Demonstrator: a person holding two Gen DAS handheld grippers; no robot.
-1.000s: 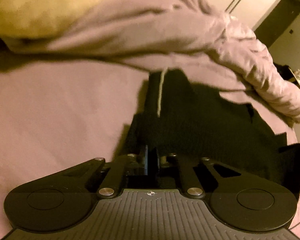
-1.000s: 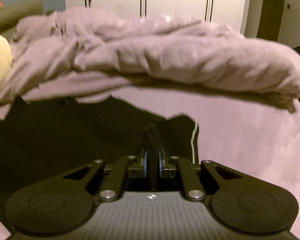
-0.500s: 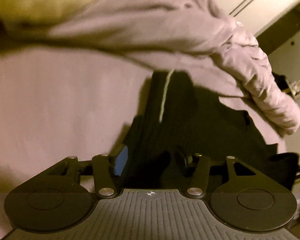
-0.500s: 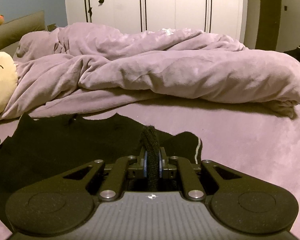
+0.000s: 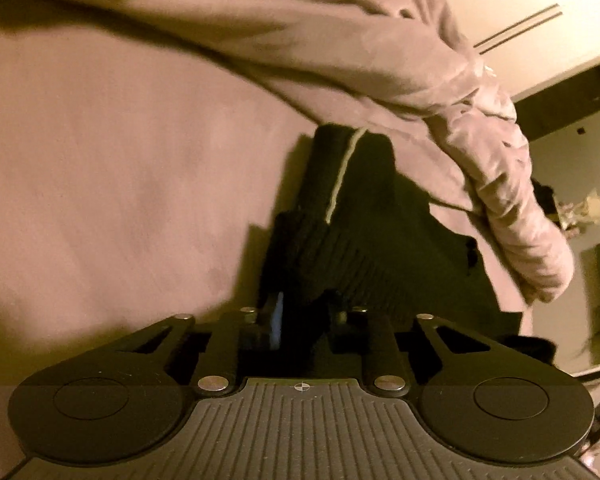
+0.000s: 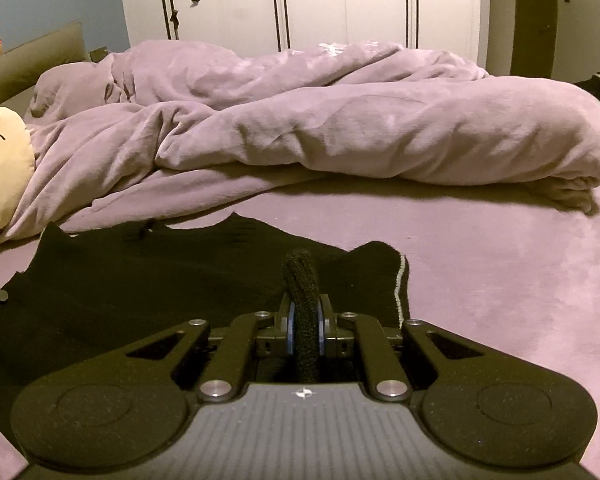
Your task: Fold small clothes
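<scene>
I have my right gripper (image 6: 305,326) clamped tight on a rolled ribbed edge of the black knit garment (image 6: 148,280), which lies spread flat on the mauve bed sheet (image 6: 500,280) just in front of the heaped purple duvet (image 6: 340,120), a thin pale stripe running along its right edge. My left gripper (image 5: 300,316) has its jaws closing on dark fabric at that garment's ribbed hem, the cloth bunched between the fingers and one blue pad (image 5: 277,316) showing, and a yellow face cushion (image 6: 0,168) sits at the far left
</scene>
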